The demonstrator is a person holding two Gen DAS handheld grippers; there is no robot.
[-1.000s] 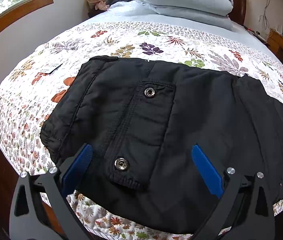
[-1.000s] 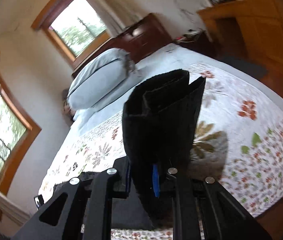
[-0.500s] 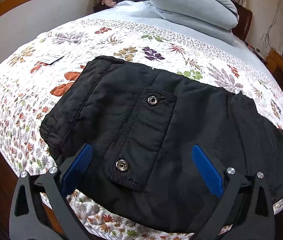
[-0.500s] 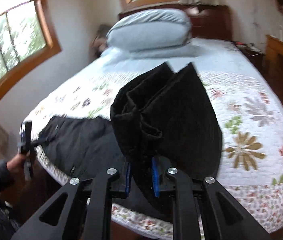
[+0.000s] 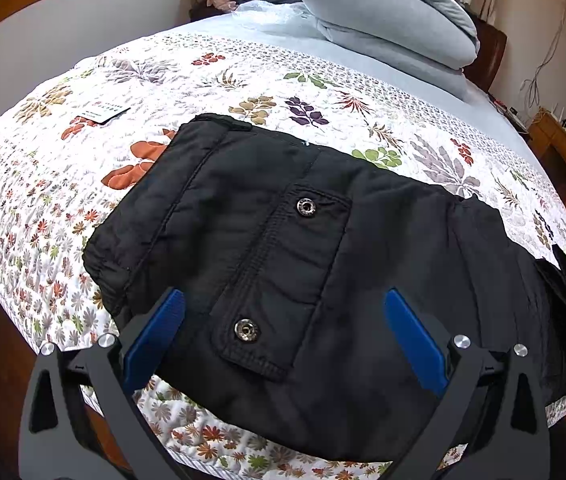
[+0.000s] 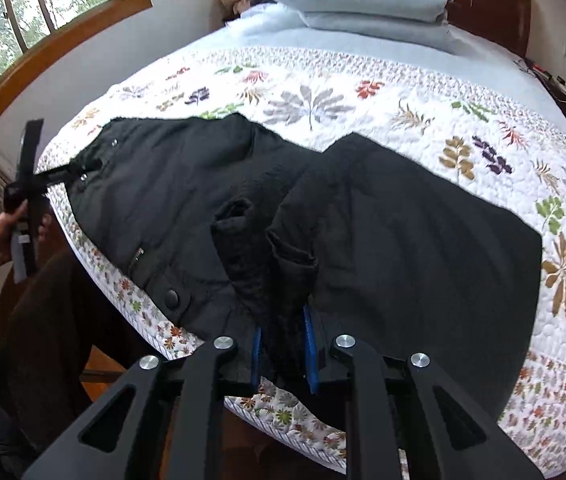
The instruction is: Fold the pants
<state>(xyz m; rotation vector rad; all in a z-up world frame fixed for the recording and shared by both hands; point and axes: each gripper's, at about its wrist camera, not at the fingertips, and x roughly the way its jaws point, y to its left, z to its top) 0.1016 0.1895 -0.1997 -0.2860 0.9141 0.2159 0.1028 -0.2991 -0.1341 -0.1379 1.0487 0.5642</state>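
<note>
Black padded pants (image 5: 323,264) spread on floral quilted bed (image 5: 43,208).
Right gripper (image 6: 283,348): blue-padded fingers (image 6: 310,344) clamped on a bunched fold of pant leg, remaining cloth lying ahead of them. Left gripper (image 5: 279,332): fingers (image 5: 155,332) wide apart, snap-button pocket flap (image 5: 283,280) between and just beyond them, unpinched.

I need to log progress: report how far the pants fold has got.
Done: pants lie flat on the quilt. In hand: right gripper is shut on the bunched leg ends, over the middle; left gripper open above the waist. Left: lay, release, fold again.
</note>
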